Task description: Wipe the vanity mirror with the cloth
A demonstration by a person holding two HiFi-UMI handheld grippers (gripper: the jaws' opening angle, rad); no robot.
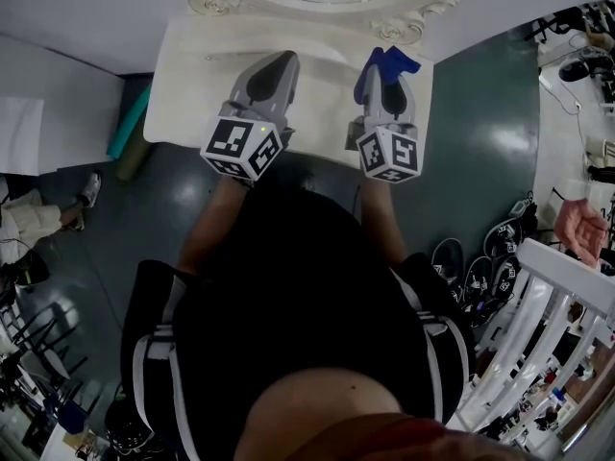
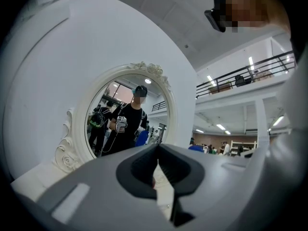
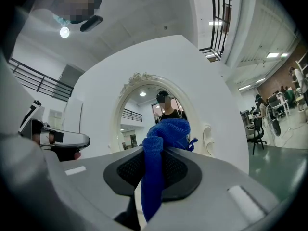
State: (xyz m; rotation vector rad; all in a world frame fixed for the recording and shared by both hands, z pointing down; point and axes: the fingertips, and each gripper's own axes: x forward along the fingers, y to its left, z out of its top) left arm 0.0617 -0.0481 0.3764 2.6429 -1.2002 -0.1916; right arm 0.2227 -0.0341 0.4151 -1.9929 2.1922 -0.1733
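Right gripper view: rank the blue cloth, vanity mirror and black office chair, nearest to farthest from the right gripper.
1. blue cloth, clamped in the right gripper's fingers.
2. vanity mirror, straight ahead.
3. black office chair, far right, in the background.

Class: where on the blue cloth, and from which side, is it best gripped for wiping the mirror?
Grip the blue cloth at its folded middle, coming from the side away from the mirror, as the right gripper does now. Its bunched end then sticks out past the jaw tips, so cloth, not gripper, would likely meet the glass.
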